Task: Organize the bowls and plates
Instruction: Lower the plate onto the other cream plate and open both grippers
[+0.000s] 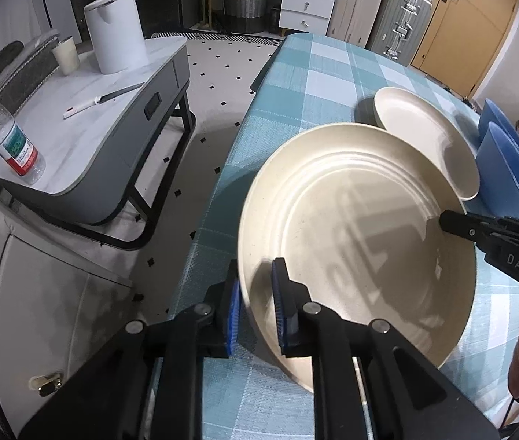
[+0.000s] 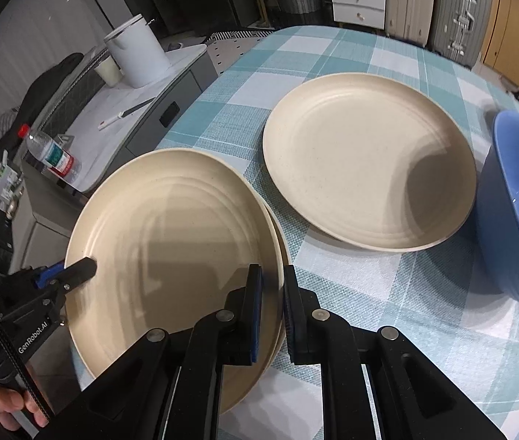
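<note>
A large cream plate (image 1: 354,227) is held at the near table edge; in the right wrist view it (image 2: 171,242) sits on a second cream plate whose rim (image 2: 284,256) shows beneath. My left gripper (image 1: 257,304) is shut on its left rim. My right gripper (image 2: 273,304) is shut on the right rim, apparently clamping both plates; it also shows in the left wrist view (image 1: 453,222). Another cream plate (image 2: 365,161) lies flat further back, also seen in the left wrist view (image 1: 420,135). Blue bowls (image 2: 516,212) stand at the right.
The table has a teal checked cloth (image 2: 369,286). To the left stands a grey side table (image 1: 87,117) with a white kettle (image 1: 114,29), a cup (image 1: 65,54) and a water bottle (image 1: 10,139). Drawers and suitcases (image 1: 398,14) stand at the back.
</note>
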